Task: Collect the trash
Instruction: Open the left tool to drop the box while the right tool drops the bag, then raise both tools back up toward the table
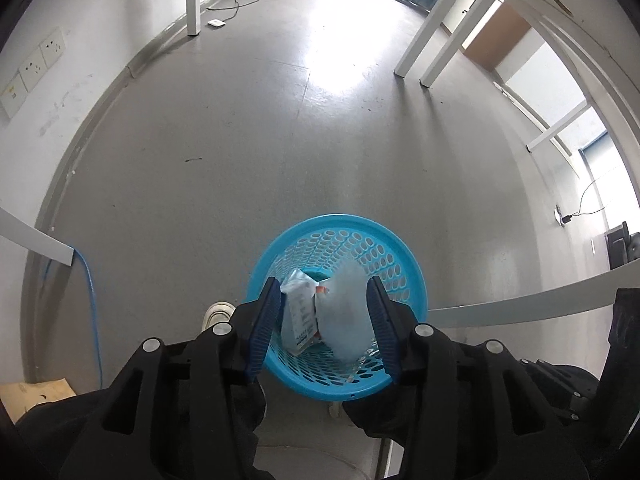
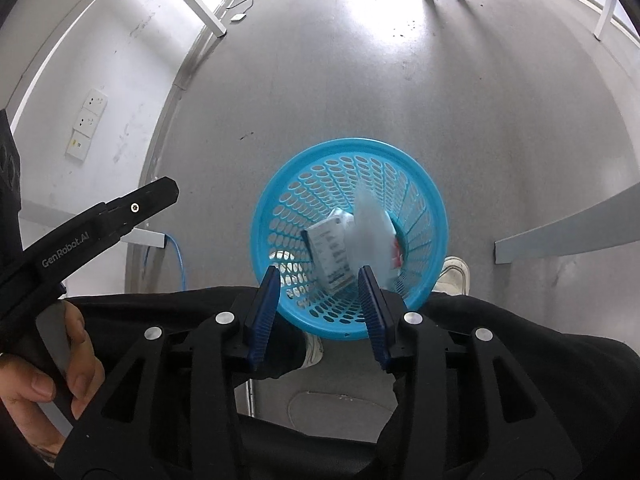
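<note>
A round blue perforated basket (image 1: pixel 404 256) (image 2: pixel 280 200) stands on the grey floor under both grippers. Inside its mouth I see a white printed packet (image 1: pixel 300 312) (image 2: pixel 332 248) and, beside it, a pale blurred scrap (image 1: pixel 346 308) (image 2: pixel 370 228) with a bit of red next to it. My left gripper (image 1: pixel 324 284) hangs over the basket, its blue pads apart and pressing on nothing. My right gripper (image 2: pixel 318 272) is also open above the basket's near rim, with nothing between its pads. A hand (image 2: pixel 48 376) holds the left gripper's handle at the left edge of the right wrist view.
White table legs (image 1: pixel 416 44) stand at the far right, another (image 1: pixel 194 0) by the left wall. Wall sockets (image 1: pixel 36 64), a blue cable (image 1: pixel 90 280), a pale shoe (image 2: pixel 454 276) beside the basket, and grey bars (image 1: pixel 520 308) (image 2: pixel 568 232) are nearby. Dark trousers fill the bottom.
</note>
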`<state>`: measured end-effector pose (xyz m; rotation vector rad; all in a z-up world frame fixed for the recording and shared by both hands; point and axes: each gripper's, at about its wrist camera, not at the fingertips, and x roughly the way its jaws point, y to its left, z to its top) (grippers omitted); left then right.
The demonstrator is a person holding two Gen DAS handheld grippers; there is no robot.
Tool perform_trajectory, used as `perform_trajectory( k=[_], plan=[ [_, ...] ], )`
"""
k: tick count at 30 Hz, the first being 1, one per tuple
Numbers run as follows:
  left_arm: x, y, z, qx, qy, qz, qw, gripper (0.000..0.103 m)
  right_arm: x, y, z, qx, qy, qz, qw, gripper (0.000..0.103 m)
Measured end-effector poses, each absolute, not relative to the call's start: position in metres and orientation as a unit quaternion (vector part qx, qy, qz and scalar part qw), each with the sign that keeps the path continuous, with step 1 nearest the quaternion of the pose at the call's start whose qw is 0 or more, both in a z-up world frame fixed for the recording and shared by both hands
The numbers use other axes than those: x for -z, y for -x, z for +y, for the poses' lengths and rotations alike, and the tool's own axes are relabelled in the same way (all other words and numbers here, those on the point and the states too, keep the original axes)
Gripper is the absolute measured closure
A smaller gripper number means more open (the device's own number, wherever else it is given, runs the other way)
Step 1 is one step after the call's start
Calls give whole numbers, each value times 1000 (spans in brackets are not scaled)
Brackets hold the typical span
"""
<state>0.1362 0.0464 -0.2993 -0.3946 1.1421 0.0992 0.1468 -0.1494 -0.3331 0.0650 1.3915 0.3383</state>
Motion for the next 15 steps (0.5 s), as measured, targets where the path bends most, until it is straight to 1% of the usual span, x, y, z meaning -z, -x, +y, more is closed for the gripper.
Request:
perform_trajectory(
  k=[10,11,14,15],
  plan=[
    [288,-127,47,-51,169,529,830,60,313,-134,-144,-158,0,614,773,64],
    [285,-124,45,-49,163,527,832,60,310,-132,-143,-159,3,611,776,64],
    [275,-115,37,-48,132,522,841,59,296,-123,-143,-166,15,598,784,58],
    [270,-111,35,-47,126,519,844,59,292,-120,-145,-168,16,594,787,57]
  ],
)
